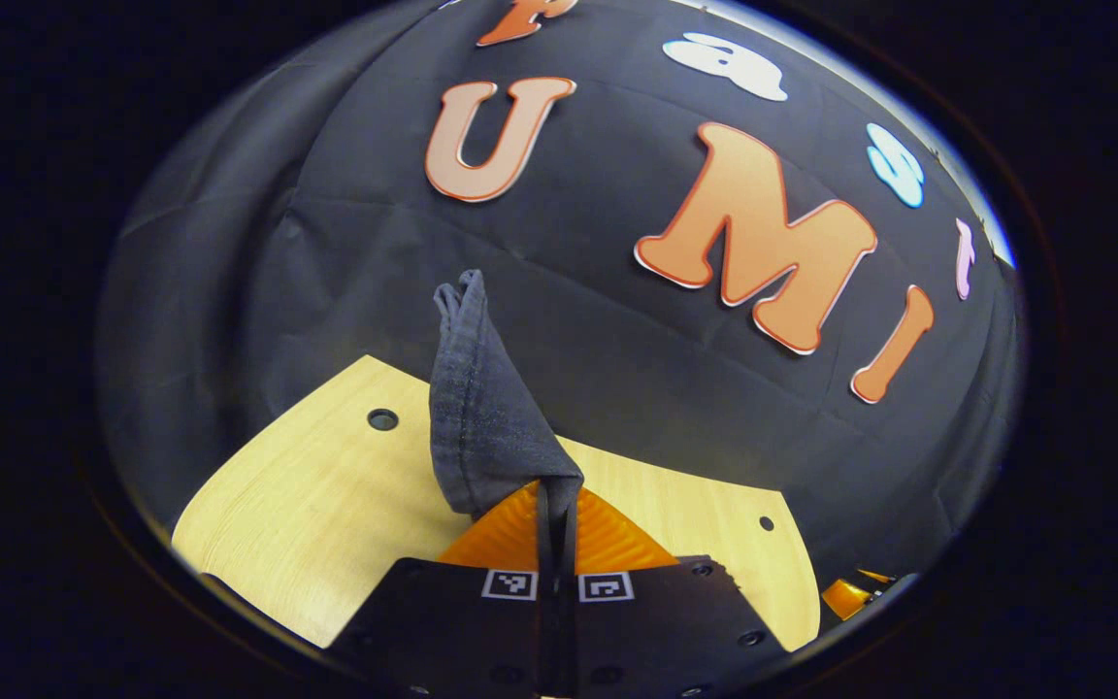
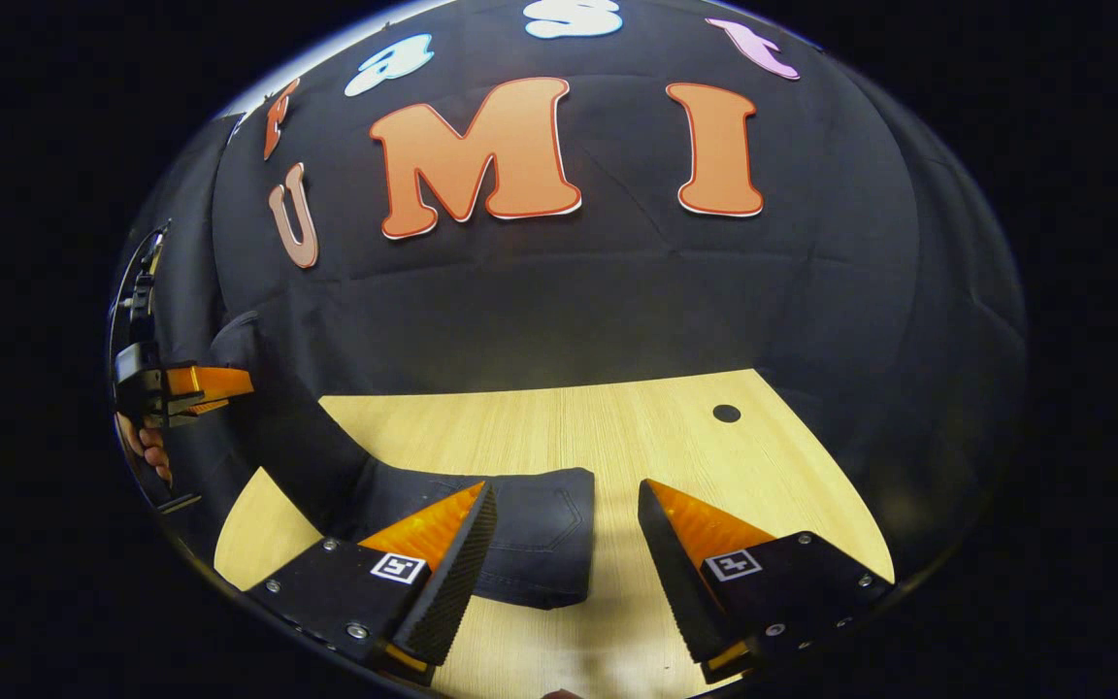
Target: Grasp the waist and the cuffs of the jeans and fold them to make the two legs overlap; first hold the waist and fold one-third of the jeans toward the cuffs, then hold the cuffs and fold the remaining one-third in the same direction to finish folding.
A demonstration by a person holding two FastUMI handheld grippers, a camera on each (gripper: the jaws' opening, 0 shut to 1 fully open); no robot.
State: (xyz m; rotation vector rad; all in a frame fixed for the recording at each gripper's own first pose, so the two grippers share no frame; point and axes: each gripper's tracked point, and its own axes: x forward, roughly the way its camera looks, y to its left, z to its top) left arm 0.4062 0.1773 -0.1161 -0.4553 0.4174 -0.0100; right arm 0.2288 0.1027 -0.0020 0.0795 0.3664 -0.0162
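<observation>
Dark jeans (image 2: 520, 534) lying on the light wooden table (image 2: 617, 427), one folded end flat near the table's front with a back pocket visible, just ahead of the right gripper (image 2: 567, 544) and partly behind its left-hand finger. From that flat end, cloth rising up and away toward the left edge of the right gripper view, up to the left gripper (image 2: 219, 383) held off the table there, with a hand (image 2: 147, 447) behind it. In the left gripper view, jeans (image 1: 481, 408) pinched between the left gripper's (image 1: 556, 505) two fingers, jaws closed tight on a bunched edge of cloth, fabric standing up in a peak above the fingertips against the black cloth wall (image 1: 617, 320). Which end of the jeans is pinched: cannot tell. Table (image 1: 326, 505) below that gripper, with a round hole (image 1: 382, 419) near its far edge. Right gripper wide open, nothing between the fingers, bare table in the gap, jeans edge close to the left-hand finger; touching or not, cannot tell. Another round hole (image 2: 726, 413) toward the table's far right corner in the right gripper view. Black cloth wall (image 2: 617, 291) behind the table.
</observation>
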